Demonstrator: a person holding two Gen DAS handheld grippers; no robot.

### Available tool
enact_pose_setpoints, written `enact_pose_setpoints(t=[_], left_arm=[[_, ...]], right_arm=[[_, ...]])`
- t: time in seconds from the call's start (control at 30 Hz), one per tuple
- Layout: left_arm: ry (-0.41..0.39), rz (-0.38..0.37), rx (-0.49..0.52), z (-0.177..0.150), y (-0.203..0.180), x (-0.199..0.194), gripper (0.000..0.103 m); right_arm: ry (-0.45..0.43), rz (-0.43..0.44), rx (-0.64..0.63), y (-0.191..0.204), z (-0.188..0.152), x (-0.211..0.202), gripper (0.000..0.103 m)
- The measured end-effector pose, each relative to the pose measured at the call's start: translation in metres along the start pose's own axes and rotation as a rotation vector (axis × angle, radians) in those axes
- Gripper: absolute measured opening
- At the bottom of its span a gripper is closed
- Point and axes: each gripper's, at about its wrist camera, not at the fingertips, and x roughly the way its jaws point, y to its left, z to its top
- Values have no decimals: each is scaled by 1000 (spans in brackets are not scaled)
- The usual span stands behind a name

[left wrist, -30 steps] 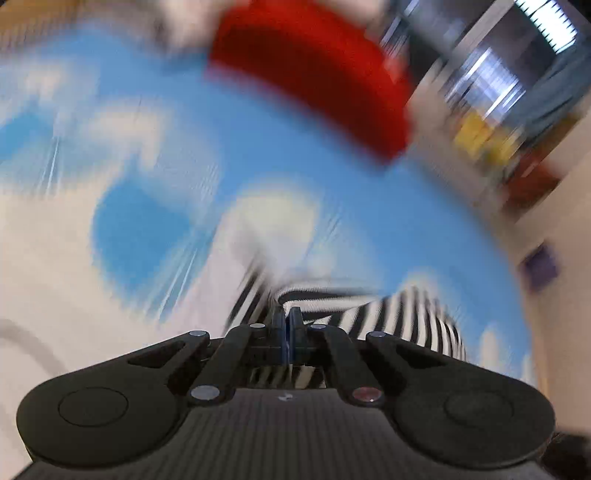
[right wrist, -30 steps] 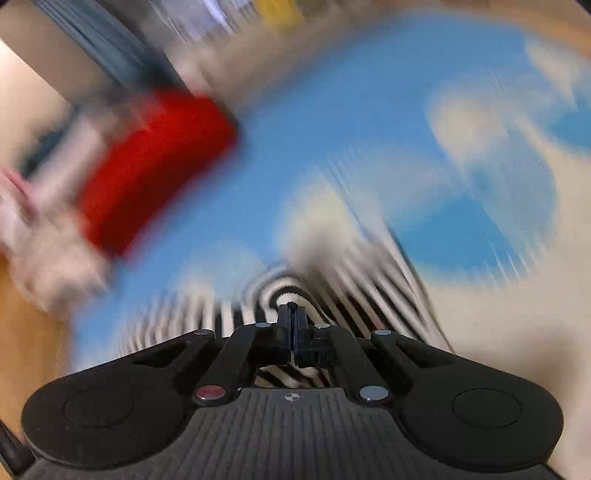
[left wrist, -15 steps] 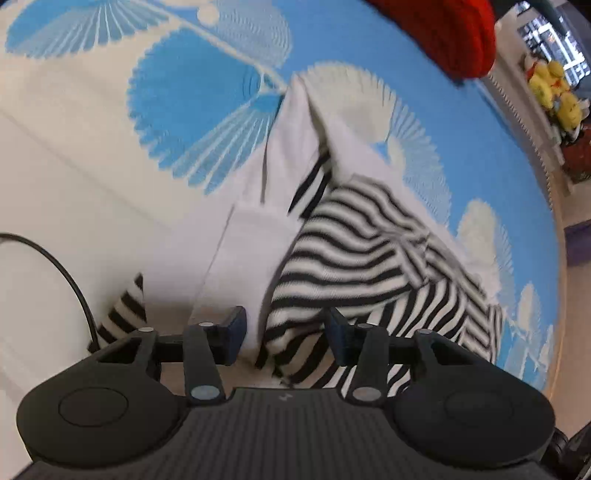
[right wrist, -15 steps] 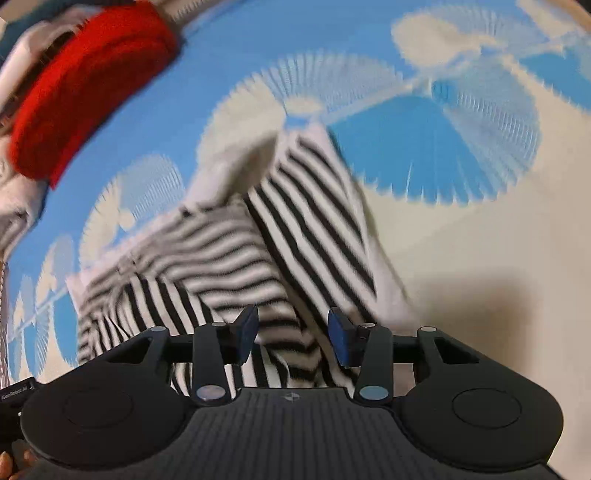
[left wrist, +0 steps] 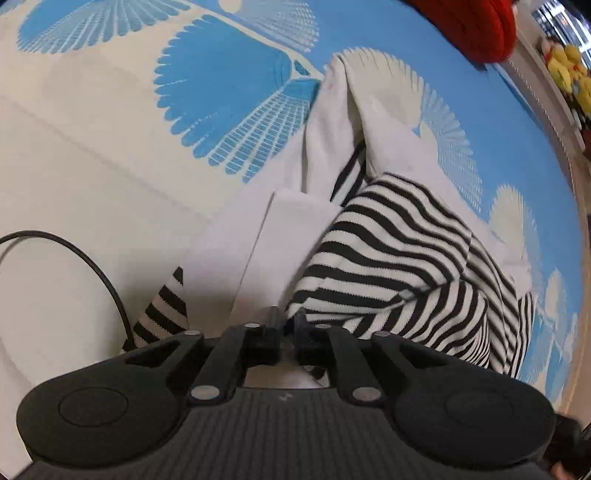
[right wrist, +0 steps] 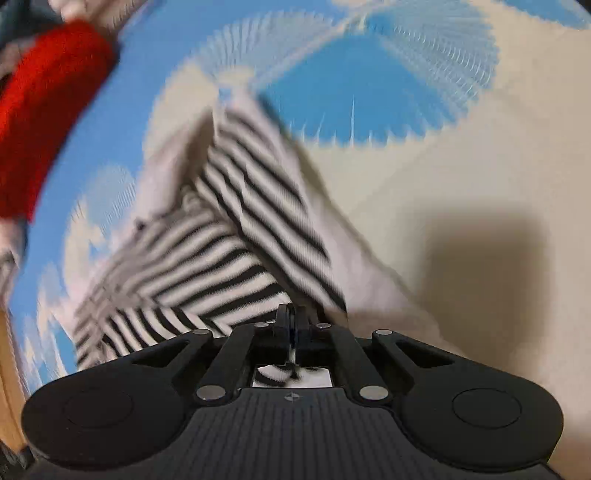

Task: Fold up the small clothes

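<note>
A small black-and-white striped garment (left wrist: 399,258) with white panels lies crumpled on a blue and cream patterned cloth (left wrist: 229,85). My left gripper (left wrist: 290,321) is nearly shut, its jaws pinching the garment's near edge where white fabric meets the stripes. In the right wrist view the same garment (right wrist: 236,236) shows blurred, and my right gripper (right wrist: 291,317) is shut on its striped near edge, with striped fabric showing between the jaws.
A red pillow-like bundle (left wrist: 476,26) lies at the far edge; it also shows in the right wrist view (right wrist: 44,107). A black cable (left wrist: 85,258) curves on the cloth at the left. Yellow toys (left wrist: 569,74) sit beyond the bed's edge.
Half a second ago both grippers were open just above the garment's near edge. Now both have closed on that edge. The right wrist view is blurred from motion.
</note>
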Motion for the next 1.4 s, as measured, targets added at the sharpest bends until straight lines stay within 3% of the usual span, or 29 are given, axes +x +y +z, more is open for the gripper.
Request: enact_pose_setpoints(t=[0.07,0.17,0.2,0.27,0.3,0.33,0.4,0.43,0.47,0.53,0.63,0.67,0.77,0.83,0.87,0.93,1.0,1.13,1.27,1.4], left_arm=[[-69,-5,45,3,-9,-14,18],[-244,-14,139,2,-27,-43,23],[-291,-62,172,0,-33,-51,23],[-283,-227,224,-6,-45,-55,23],[-234,-298,250,-8,-48,-49,24],[-174,-308,280,-12,-52,-38,24],[-73,-102,334,-19,-54,-7,24],[-16,54,336,-22,-47,13,21],[2,106,314,-22,-40,22,8],[-22,68,262,-18,-39,12,8],[-150,-34,314,-20,-54,-16,13],[-154,-45,314,-19,-58,-16,15],[-46,69,241,-21,-45,12,13],[-18,20,132,-23,-34,11,13],[-28,-4,127,-26,-35,1,14],[-128,-74,185,-35,-44,-38,22],[-237,-98,245,-47,-47,-79,33],[-361,-155,304,-77,-38,-155,33],[-450,-194,381,-135,-12,-211,33],[-489,-218,455,-196,19,-228,33]], right_arm=[[-53,-32,-62,13,0,-9,12],[-245,-41,-154,31,1,-40,26],[-314,-28,-198,38,-1,-51,28],[-355,33,-252,45,-1,-60,32],[-330,75,-264,43,-1,-59,34],[-264,120,-266,43,-1,-51,36],[-100,113,-229,38,0,-23,37],[-39,65,-218,35,-2,-11,36],[14,9,-211,31,-5,1,34],[16,7,-195,31,-8,4,33],[-86,32,-285,50,-12,-12,37],[-114,39,-314,54,-13,-17,39],[-50,-28,-315,50,-16,2,41],[11,-36,-288,41,-19,13,38],[0,-33,-276,40,-20,8,37],[-90,14,-255,44,-23,-24,37],[-216,74,-284,49,-32,-66,38],[-444,135,-354,44,-55,-156,41],[-549,192,-393,13,-90,-220,45],[-588,193,-417,-31,-133,-250,53]])
